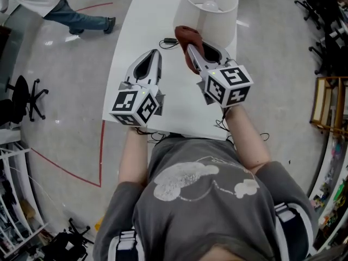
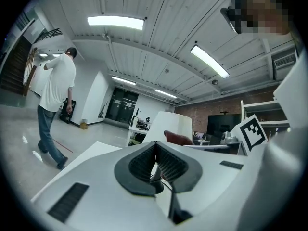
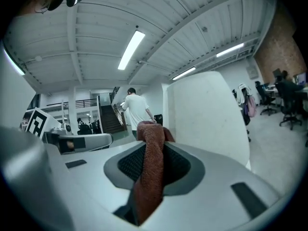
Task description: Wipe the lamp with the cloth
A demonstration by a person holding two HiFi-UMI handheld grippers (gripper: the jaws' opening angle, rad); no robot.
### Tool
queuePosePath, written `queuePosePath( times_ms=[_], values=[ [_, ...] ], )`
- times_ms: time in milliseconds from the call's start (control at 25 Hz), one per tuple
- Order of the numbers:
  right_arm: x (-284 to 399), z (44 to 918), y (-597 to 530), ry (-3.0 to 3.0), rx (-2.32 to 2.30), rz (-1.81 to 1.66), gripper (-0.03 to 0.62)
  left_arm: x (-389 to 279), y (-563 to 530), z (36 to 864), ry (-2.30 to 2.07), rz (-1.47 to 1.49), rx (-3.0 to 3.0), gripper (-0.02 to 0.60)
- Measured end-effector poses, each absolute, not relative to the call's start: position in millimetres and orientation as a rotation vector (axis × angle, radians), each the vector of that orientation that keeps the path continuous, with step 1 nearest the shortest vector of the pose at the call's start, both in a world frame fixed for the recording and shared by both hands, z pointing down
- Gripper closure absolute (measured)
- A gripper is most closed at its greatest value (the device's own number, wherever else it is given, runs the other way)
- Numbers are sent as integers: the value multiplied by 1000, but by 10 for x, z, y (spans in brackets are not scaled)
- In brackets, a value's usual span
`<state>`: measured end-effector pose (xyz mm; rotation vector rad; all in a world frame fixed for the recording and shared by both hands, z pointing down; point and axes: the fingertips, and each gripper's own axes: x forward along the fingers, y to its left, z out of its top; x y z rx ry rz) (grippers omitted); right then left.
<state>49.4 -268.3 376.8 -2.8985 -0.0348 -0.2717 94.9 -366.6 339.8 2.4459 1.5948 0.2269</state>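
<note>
Right hand-held gripper [image 3: 153, 154]: you are clamping its jaws on the cloth [image 3: 149, 163]. The rust-brown fold is standing up past the tips and a tail is hanging down behind them.

You are bringing that fold to the lamp [image 1: 211, 11], at the lower left side of its white shade. From the head view it looks pressed against the shade. The right gripper view shows it just beside the shade, so contact is likely but not certain.

Left hand-held gripper [image 2: 156, 149]: you are holding it with jaws together and nothing between them. It is hovering left of the lamp and apart from it, taking no part in the wipe.

The worktop [image 1: 138, 31] is carrying the lamp at its far end. A dark cable [image 1: 170, 41] is lying just left of the lamp.

Progress, as a judgement: the cloth is in hand and wiping is starting or under way on one patch. The shade shows no mark of what is already wiped. The far side, right side and base are probably left to do.
</note>
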Motion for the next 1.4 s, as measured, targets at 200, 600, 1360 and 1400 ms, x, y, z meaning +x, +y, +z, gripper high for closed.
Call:
queuePosePath(
  times_ms=[200, 600, 1360, 1400],
  values=[
    [537, 4044, -2772, -66, -2863, -351, 508, 1060, -3634, 3484, 1640, 246, 2420, 574],
    [740, 3317, -2818, -174, -2909, -140, 508, 1319, -3495, 3143, 1760, 138, 2344, 574],
    [1081, 3486, -2814, -260, -2894, -216, 508, 1654, -3451, 3339, 1736, 215, 2307, 574],
    [1076, 3561, -2840, -254, -2897, -242, 508, 1662, -3465, 3373, 1723, 224, 2312, 574]
  ],
)
